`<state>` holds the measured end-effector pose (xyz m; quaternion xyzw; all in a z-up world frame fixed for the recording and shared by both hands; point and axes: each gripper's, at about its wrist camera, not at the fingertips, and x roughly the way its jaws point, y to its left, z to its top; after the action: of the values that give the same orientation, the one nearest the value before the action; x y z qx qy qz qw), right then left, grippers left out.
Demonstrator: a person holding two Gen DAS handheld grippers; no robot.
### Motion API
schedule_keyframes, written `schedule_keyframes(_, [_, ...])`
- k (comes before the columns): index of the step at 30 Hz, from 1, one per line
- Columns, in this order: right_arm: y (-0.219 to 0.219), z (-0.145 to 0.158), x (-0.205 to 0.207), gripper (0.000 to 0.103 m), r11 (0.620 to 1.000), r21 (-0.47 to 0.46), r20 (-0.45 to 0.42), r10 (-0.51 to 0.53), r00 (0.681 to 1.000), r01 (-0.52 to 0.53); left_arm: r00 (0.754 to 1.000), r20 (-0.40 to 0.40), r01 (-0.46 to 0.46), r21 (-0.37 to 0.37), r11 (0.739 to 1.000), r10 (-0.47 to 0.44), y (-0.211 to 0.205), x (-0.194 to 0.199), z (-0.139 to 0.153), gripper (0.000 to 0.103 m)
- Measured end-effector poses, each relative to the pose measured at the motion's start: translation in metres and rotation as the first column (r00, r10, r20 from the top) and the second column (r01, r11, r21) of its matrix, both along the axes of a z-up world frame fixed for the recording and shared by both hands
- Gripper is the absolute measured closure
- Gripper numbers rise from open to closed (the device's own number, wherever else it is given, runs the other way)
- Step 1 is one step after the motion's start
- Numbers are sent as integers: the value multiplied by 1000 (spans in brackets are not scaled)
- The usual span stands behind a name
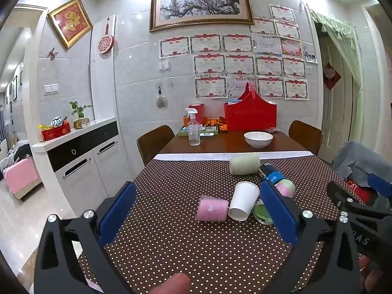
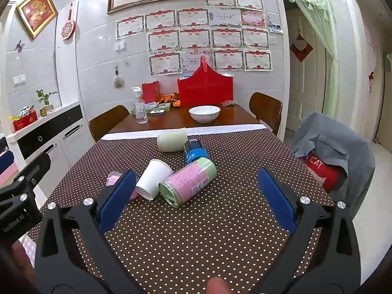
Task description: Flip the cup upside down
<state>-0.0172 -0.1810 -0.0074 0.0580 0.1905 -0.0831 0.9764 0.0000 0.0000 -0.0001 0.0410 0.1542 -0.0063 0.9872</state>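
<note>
A white paper cup (image 1: 243, 201) lies on its side on the dotted tablecloth (image 1: 171, 245), mouth toward me; it also shows in the right wrist view (image 2: 153, 179). A pink cup (image 1: 212, 208) lies on its side just left of it, mostly hidden behind my finger in the right wrist view (image 2: 113, 178). My left gripper (image 1: 196, 216) is open and empty, a little short of the cups. My right gripper (image 2: 197, 199) is open and empty, short of a pink and green can (image 2: 188, 182) lying right of the white cup.
A pale green cup (image 2: 172, 139) and a blue can (image 2: 194, 151) lie on their sides farther back. A white bowl (image 2: 204, 113), a spray bottle (image 2: 140, 109) and a red box (image 2: 205, 87) stand on the wooden table (image 2: 171, 122) behind. A chair with grey clothing (image 2: 335, 152) stands at the right.
</note>
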Motion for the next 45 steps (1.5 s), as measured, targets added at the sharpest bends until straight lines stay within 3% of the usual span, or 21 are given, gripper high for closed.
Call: schedule_keyframes(45, [7, 9, 3, 6, 1000, -5, 8, 10, 1000, -10, 1000, -2, -1, -6, 1000, 1, 6, 4, -3, 4])
